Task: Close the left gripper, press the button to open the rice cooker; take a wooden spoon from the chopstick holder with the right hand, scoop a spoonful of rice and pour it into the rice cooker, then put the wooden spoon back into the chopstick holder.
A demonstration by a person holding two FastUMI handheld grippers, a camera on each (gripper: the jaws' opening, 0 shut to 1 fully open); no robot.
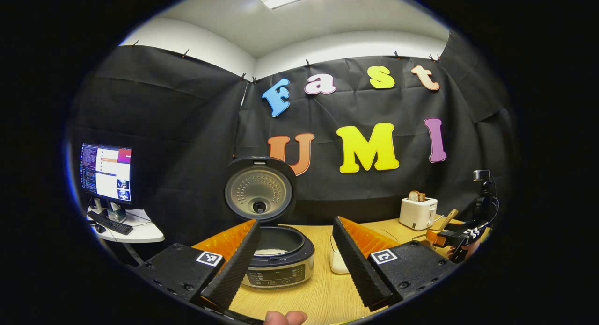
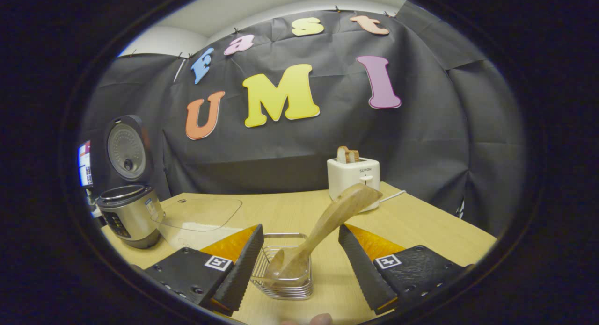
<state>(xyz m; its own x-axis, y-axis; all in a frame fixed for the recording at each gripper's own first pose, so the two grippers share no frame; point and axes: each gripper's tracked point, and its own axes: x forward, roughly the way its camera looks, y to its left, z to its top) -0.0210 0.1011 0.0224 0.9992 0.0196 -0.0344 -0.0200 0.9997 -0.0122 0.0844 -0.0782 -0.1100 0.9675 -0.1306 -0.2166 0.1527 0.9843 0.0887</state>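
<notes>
I can read one brand, "SUPOR", on the front of the toaster (image 2: pixel 353 175). The rice cooker (image 2: pixel 128 215), left of it, has panel markings too small for me to read.

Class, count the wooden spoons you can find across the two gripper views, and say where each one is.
1. The wooden spoon stands tilted in the wire chopstick holder on the table, between the open right gripper fingers. Others may be hidden.

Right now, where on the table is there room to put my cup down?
Bare wood lies between the chopstick holder and the toaster, and along the table edge right of the toaster. In front of the rice cooker is free too. It is crowded by the clear container beside the cooker.
</notes>
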